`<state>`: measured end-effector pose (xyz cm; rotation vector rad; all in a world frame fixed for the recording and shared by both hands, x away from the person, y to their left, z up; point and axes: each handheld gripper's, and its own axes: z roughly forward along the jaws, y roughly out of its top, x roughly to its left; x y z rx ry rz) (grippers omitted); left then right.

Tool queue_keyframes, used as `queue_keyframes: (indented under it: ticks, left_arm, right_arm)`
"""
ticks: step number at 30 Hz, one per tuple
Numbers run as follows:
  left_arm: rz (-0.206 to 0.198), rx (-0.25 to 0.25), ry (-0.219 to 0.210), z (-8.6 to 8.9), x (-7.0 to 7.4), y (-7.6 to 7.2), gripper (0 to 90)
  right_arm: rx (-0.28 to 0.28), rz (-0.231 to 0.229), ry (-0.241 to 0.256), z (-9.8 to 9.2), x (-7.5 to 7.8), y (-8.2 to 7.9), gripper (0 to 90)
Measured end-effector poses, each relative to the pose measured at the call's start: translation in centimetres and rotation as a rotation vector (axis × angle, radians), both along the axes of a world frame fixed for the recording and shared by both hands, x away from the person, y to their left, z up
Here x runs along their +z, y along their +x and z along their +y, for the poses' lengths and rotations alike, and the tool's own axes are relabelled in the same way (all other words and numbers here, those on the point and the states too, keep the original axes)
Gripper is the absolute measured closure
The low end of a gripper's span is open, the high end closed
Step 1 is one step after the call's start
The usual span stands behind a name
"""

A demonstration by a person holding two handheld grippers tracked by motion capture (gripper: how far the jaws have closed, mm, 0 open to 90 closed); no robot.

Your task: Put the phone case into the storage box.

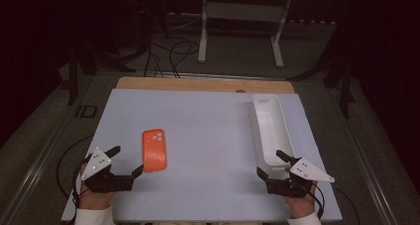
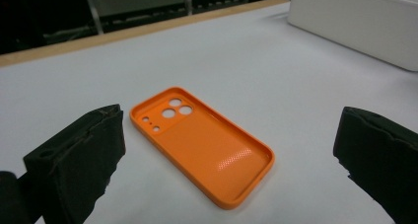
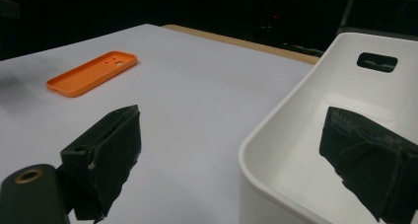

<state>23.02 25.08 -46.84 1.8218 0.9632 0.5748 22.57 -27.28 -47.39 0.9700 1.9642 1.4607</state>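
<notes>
An orange phone case lies flat, hollow side up, on the pale table left of centre; its camera holes face away from me. My left gripper stands open at the front left, its jaws just short of the case with nothing between them. A long white bin stands on the right side of the table. My right gripper is open at the bin's near end, one jaw outside it and one over its rim. The case lies far off to that gripper's left.
The table top is a pale sheet with a wooden strip along its far edge. Beyond it stand a white metal frame and cables on the floor. Dark surroundings close in on both sides.
</notes>
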Motion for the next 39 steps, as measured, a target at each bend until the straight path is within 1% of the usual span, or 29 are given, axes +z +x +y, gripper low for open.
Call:
queue_keyframes:
  ticks: [4,8,13,15,19,22,25,27,30,32,33,34,37,38,39]
  left_arm:
    - [0.019,0.005,0.012,-0.2,0.0,0.2,0.1]
    - [0.017,0.007,0.011,-0.3,0.2,0.3,1.3]
    - [0.016,0.006,-0.008,-0.3,0.6,0.4,4.1]
    - [0.014,0.011,-0.022,-0.3,0.8,0.6,5.3]
    - [0.018,0.022,-0.03,-0.3,0.9,0.8,8.5]
    - [0.026,0.024,-0.025,-0.6,0.9,1.0,11.0]
    - [0.034,0.032,-0.004,-1.2,0.8,1.4,13.4]
    - [0.044,0.037,0.0,-1.5,0.8,1.7,15.2]
    - [0.05,0.048,0.012,-2.1,0.7,2.1,18.9]
    - [0.051,0.047,0.019,-2.3,0.7,2.3,23.3]
    - [0.053,0.038,0.023,-2.7,0.7,2.6,23.3]
    - [0.056,0.031,0.022,-2.9,0.6,2.7,31.2]
    - [0.061,0.008,0.024,-3.4,0.4,3.0,39.1]
    - [0.061,0.008,0.024,-3.4,0.4,3.0,41.4]
    - [0.066,-0.003,0.025,-3.6,0.3,3.1,41.4]
  right_arm:
    - [-0.002,-0.002,0.0,0.0,0.0,0.0,8.8]
    - [-0.006,-0.003,0.0,0.0,0.0,0.0,8.8]
    - [-0.008,-0.003,0.002,0.0,0.0,-0.1,8.8]
    - [-0.008,-0.005,0.001,0.1,0.0,-0.1,8.8]
    - [-0.008,-0.003,0.002,0.1,0.0,-0.1,8.8]
    - [-0.008,0.0,0.002,0.1,0.0,0.0,8.8]
    - [-0.009,0.001,0.002,0.2,0.0,0.0,8.8]
    - [-0.007,0.001,0.001,0.3,0.0,0.0,8.8]
    - [-0.006,0.0,0.001,0.3,0.0,0.1,8.9]
    - [-0.006,0.0,0.001,0.3,0.0,0.1,8.9]
    - [-0.006,0.0,0.001,0.3,0.0,0.1,8.8]
    - [-0.007,0.003,0.002,0.2,0.0,0.1,8.9]
    - [-0.01,0.002,0.002,0.2,-0.1,0.1,8.9]
    - [-0.01,0.002,0.002,0.2,-0.1,0.1,8.9]
    - [-0.011,0.003,0.003,0.2,-0.1,0.1,8.9]
